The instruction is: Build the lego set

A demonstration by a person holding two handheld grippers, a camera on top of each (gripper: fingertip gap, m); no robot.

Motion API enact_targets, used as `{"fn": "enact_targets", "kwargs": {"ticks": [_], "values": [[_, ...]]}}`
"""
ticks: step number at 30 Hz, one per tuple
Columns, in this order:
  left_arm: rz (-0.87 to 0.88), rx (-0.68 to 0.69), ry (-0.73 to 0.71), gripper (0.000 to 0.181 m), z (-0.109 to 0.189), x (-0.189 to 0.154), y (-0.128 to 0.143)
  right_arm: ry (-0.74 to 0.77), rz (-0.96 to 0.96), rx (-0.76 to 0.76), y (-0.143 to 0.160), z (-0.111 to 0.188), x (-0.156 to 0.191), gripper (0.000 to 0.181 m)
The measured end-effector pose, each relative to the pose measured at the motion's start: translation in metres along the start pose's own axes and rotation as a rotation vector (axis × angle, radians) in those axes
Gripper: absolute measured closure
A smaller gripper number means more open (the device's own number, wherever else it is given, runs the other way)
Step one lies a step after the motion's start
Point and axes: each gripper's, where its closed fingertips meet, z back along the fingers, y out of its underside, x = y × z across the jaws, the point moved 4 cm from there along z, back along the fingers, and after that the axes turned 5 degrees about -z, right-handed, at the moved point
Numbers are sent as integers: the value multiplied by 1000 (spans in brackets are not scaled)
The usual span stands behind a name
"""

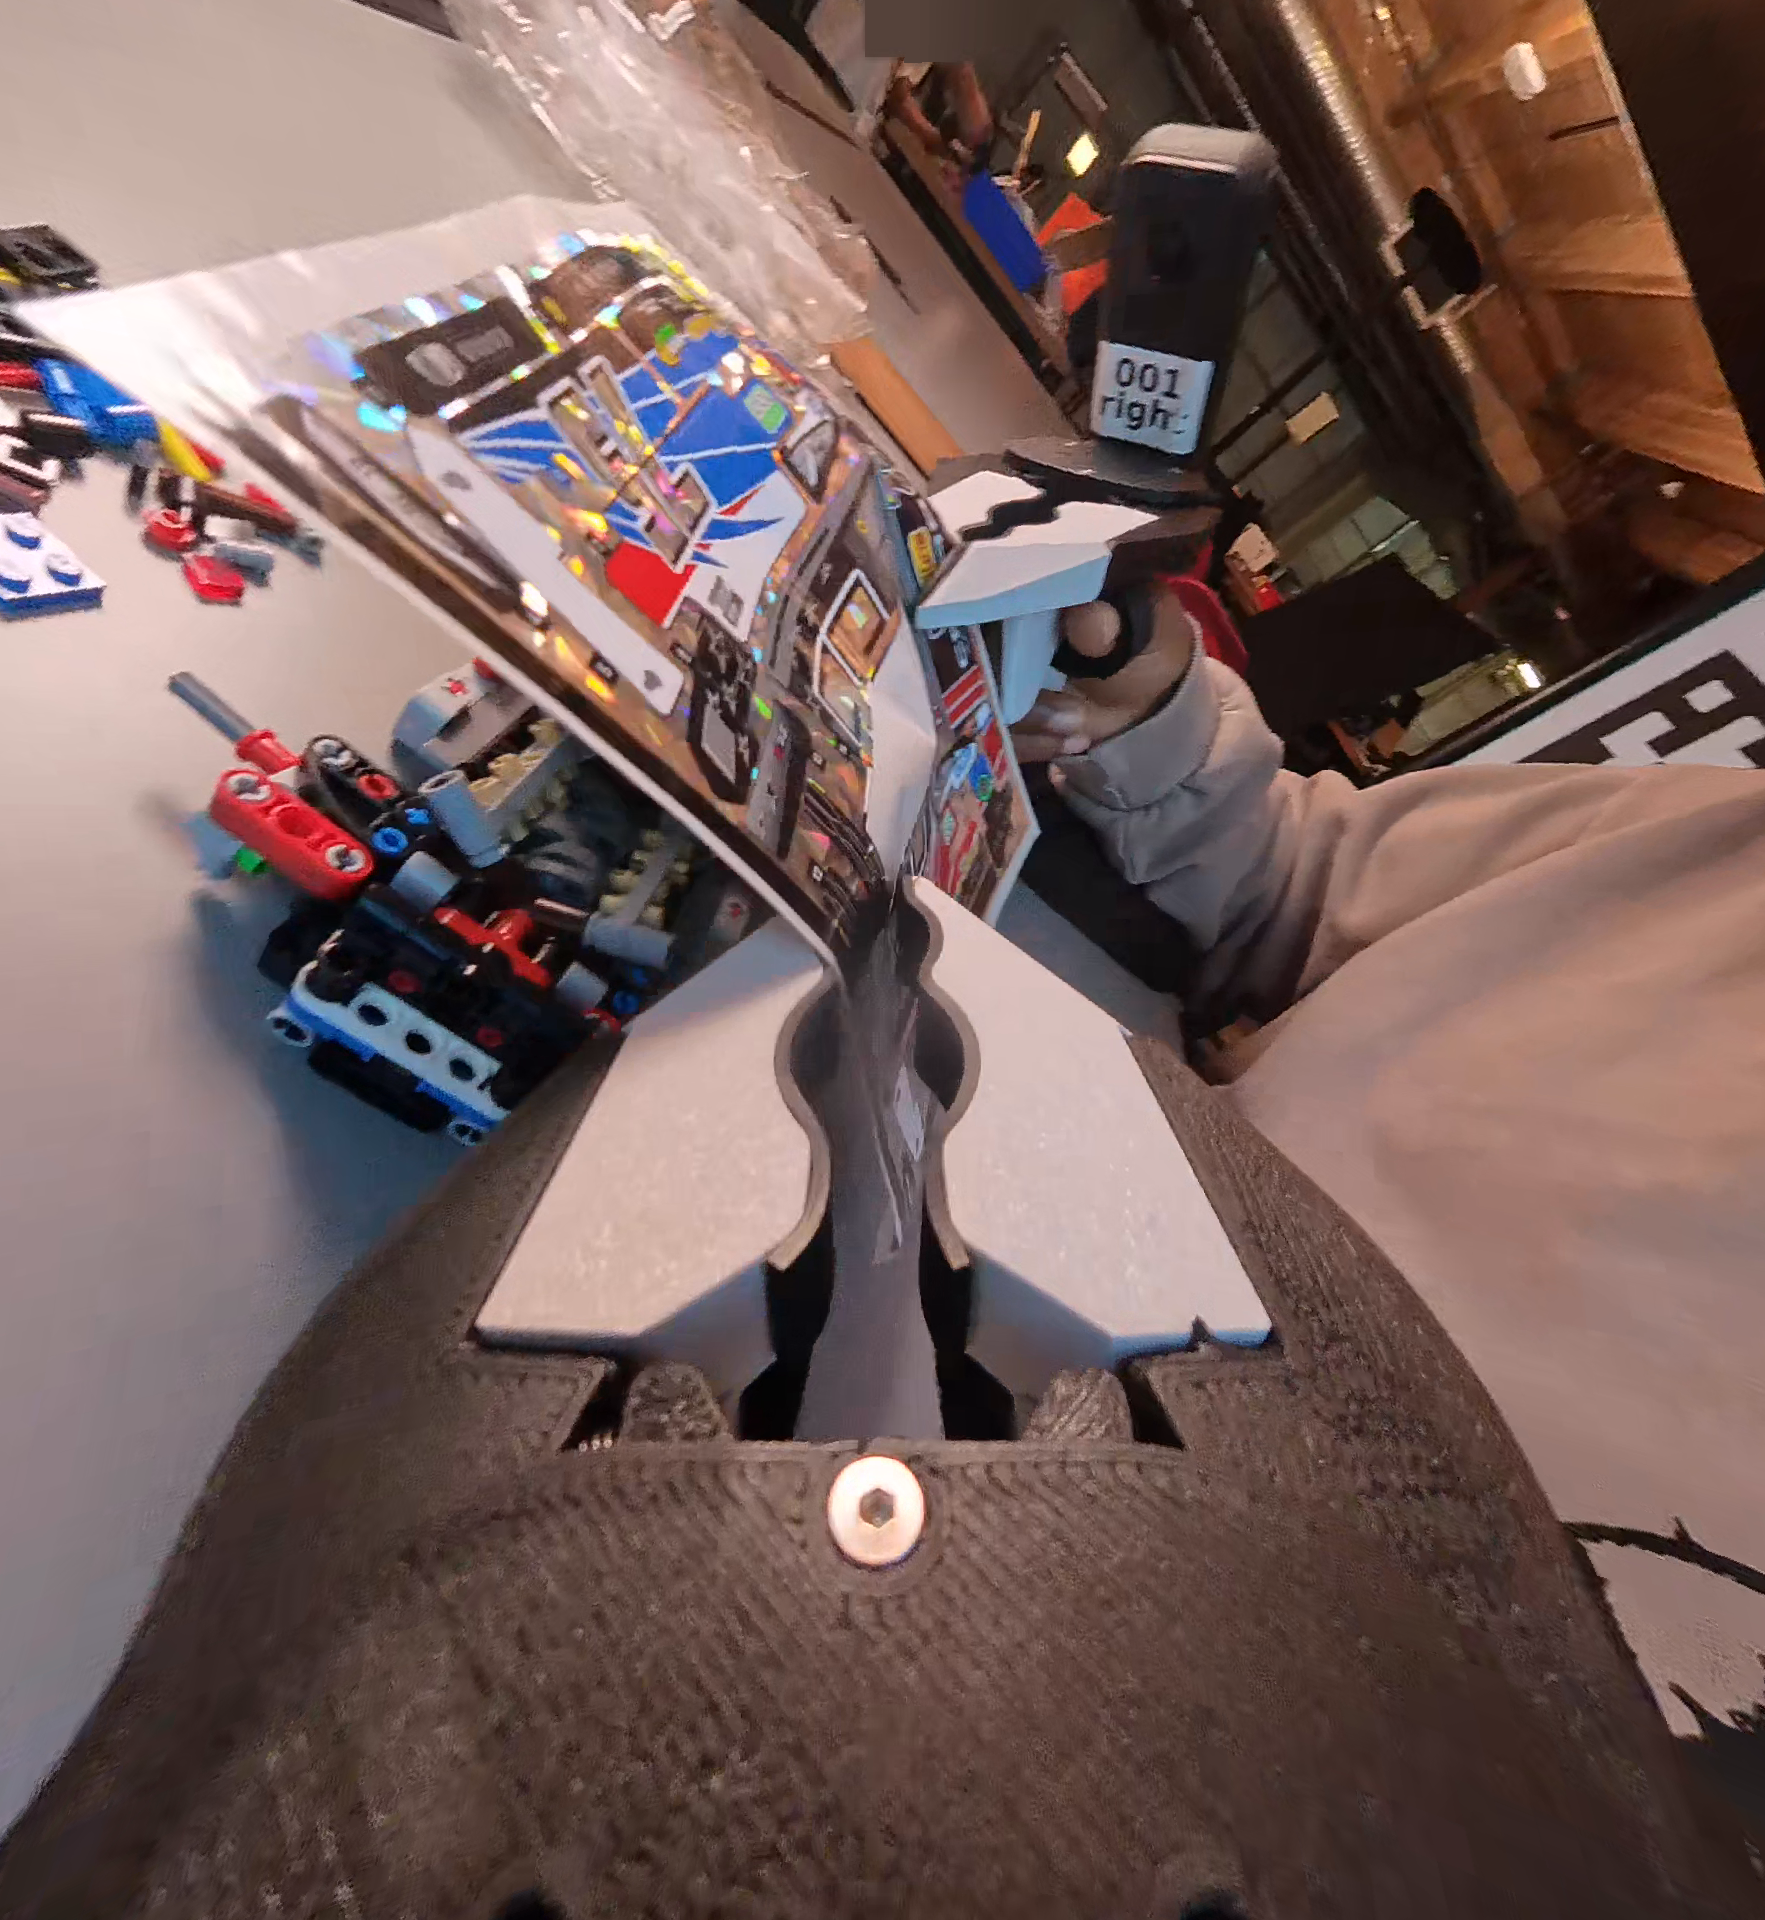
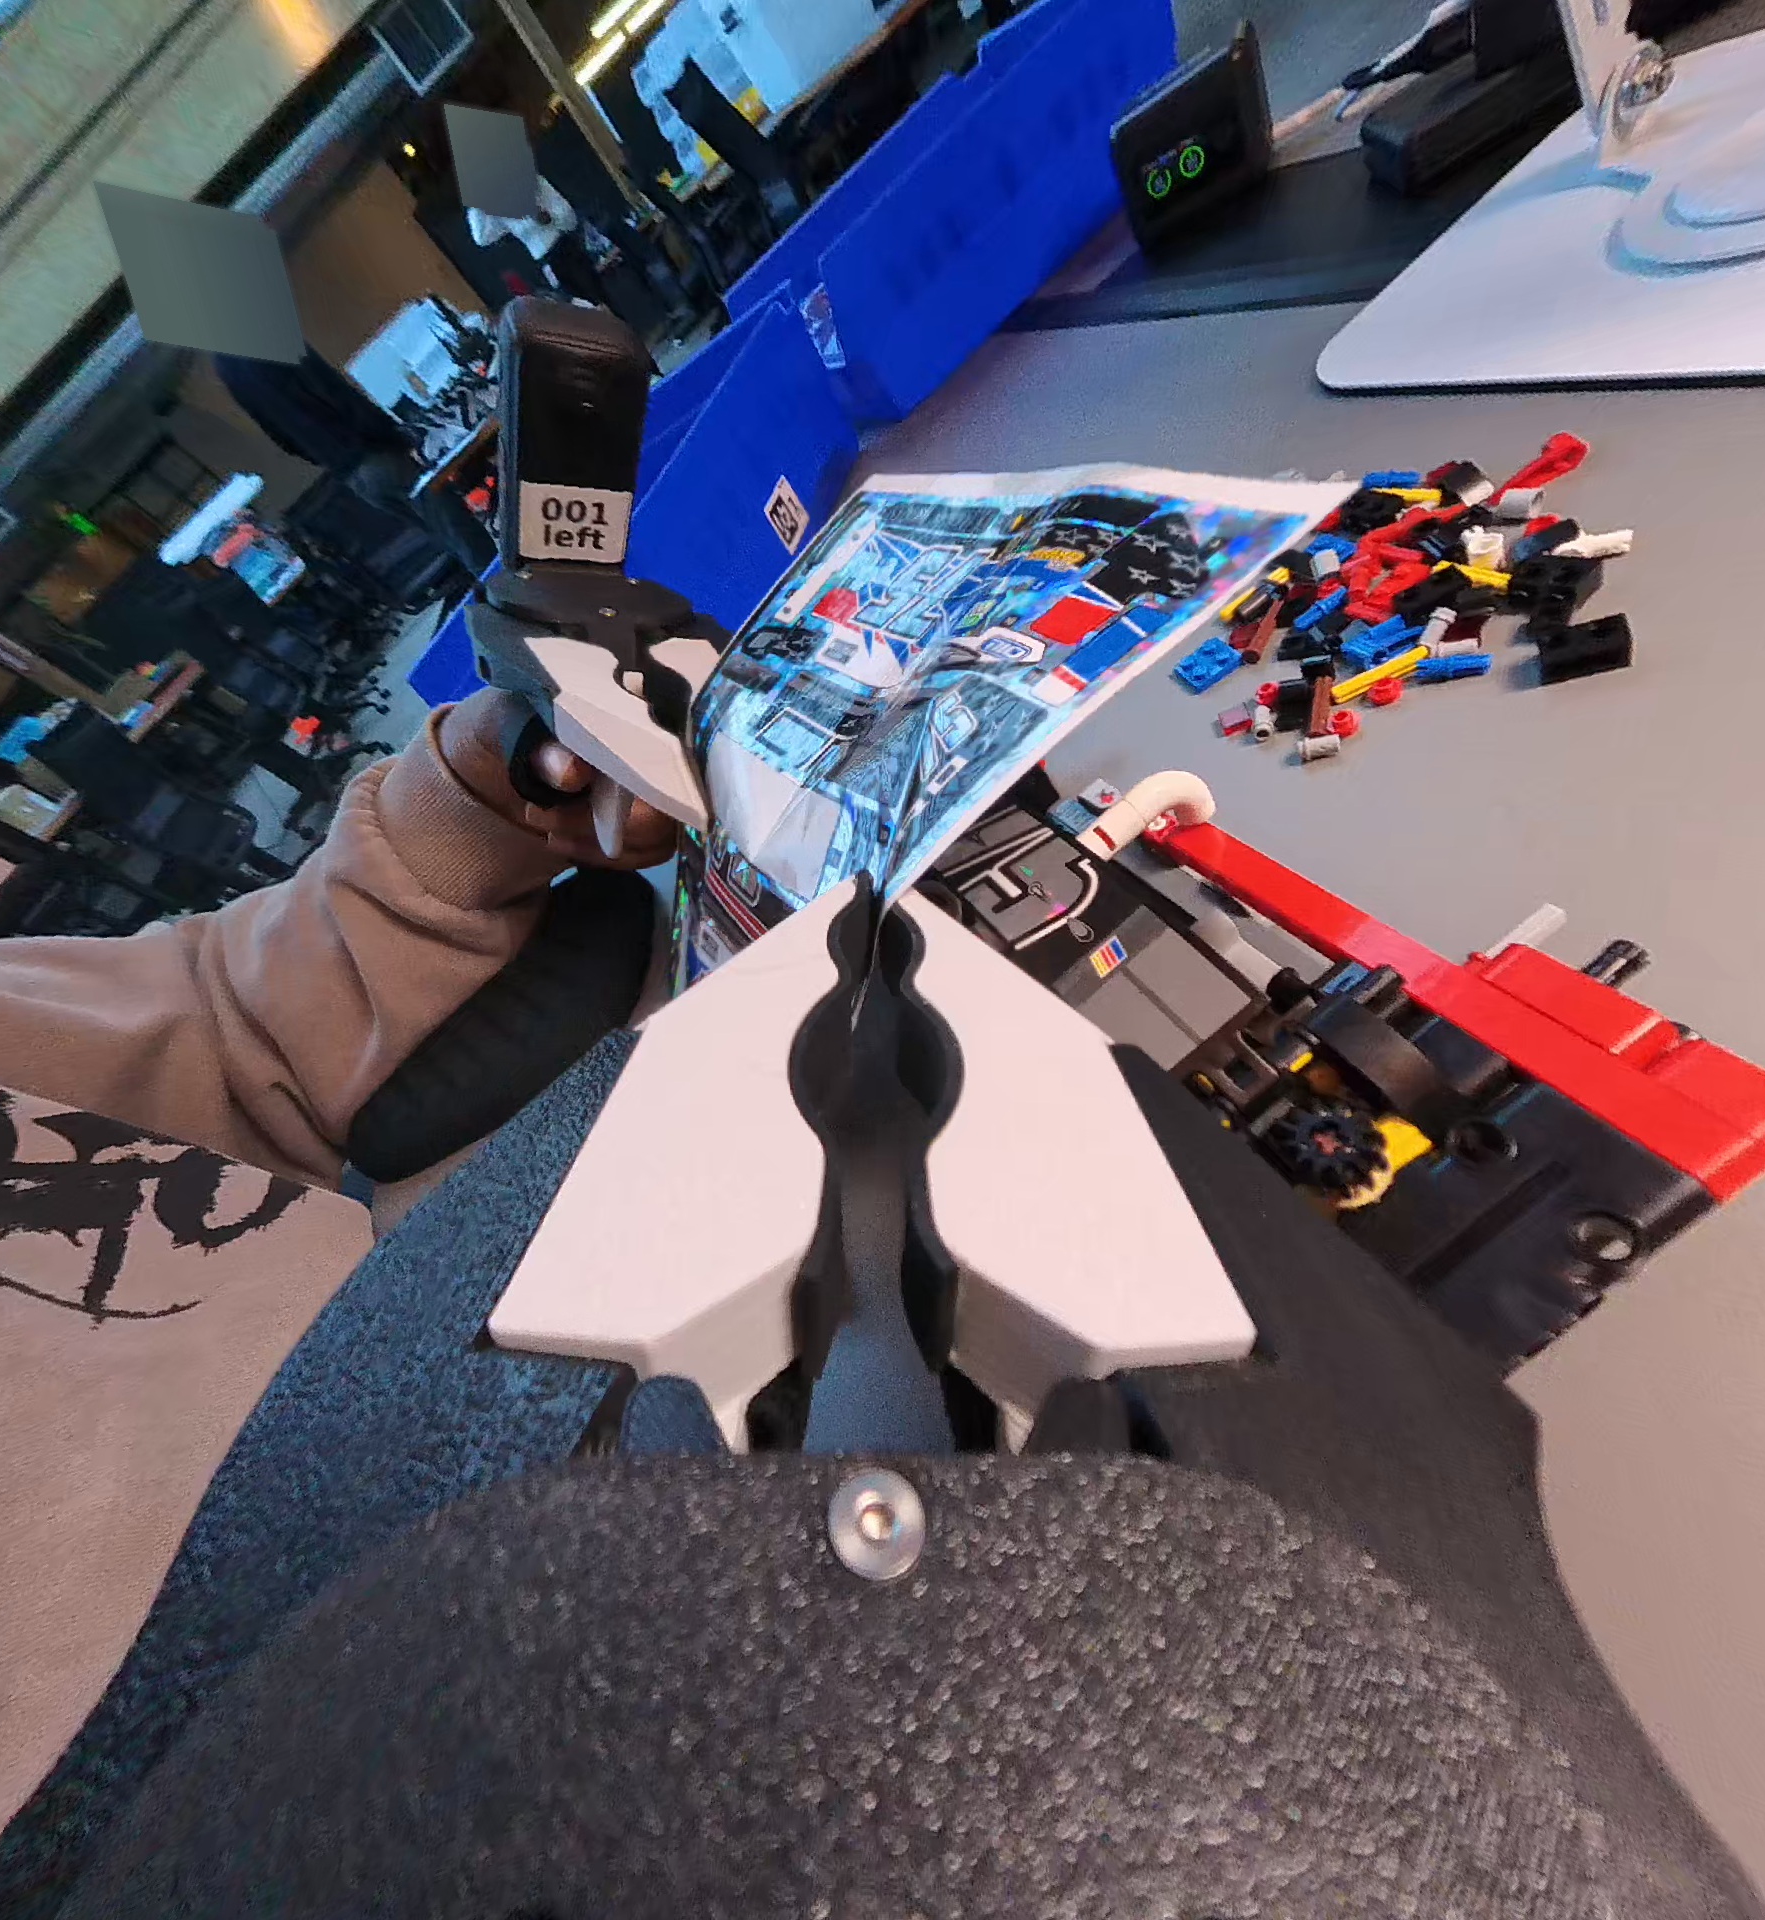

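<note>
A glossy sticker sheet [image 1: 597,488] with blue, red and black decals is held up in the air above the table. My left gripper [image 1: 893,902] is shut on its near edge. My right gripper [image 1: 945,545] shows farther off, shut on another edge. In the right wrist view my right gripper [image 2: 870,894] pinches the sheet [image 2: 961,644] and my left gripper [image 2: 696,727] grips its left side. The partly built lego model [image 1: 421,935] lies on the table under the sheet. It shows in the right wrist view [image 2: 1429,1091] as black with a long red side.
Loose lego pieces [image 2: 1408,582] lie in a pile on the grey table beyond the sheet, also at far left [image 1: 26,416]. Blue bins [image 2: 909,260], a black device [image 2: 1190,145] and a white stand base [image 2: 1636,229] sit at the back. A clear plastic bag [image 1: 701,135] lies behind.
</note>
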Motion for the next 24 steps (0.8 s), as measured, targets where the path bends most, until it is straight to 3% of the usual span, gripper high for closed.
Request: {"fn": "enact_targets", "kwargs": {"ticks": [4,8,16,24], "values": [[-38,27,-141,173,1,16,3,22,-9,40,6,1,-2,181],[-39,23,-168,173,2,20,4,62,20,86,10,3,-3,181],[-79,92,-148,181,-3,10,10,147,105,151,15,6,-5,181],[-26,38,-69,181,-1,7,7,127,91,129,10,9,-3,181]]}}
